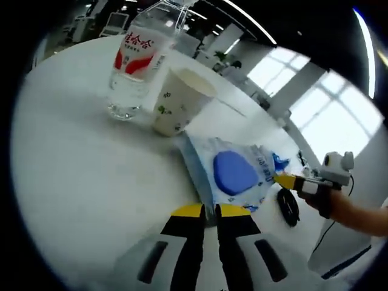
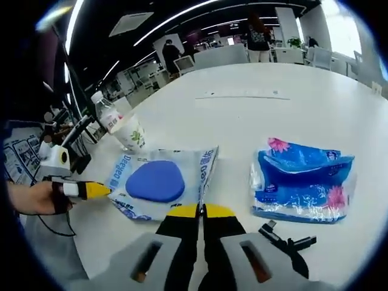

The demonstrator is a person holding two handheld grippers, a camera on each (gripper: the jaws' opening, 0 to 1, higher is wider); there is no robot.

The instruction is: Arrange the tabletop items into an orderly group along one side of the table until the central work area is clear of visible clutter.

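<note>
A white and blue wipes packet with a blue oval lid is held at two sides over the white table. My left gripper is shut on its near edge in the left gripper view, and shows again at the packet's left edge. My right gripper pinches the opposite edge and comes in from the right. Whether the packet rests on the table or hangs just above it I cannot tell. A water bottle with a red label and a paper cup stand side by side just beyond the packet.
A blue tissue pack with pink flowers lies to the right of the packet. A small black clip-like object lies near my right gripper. The bottle and cup stand near the table's edge. Chairs and people are far behind.
</note>
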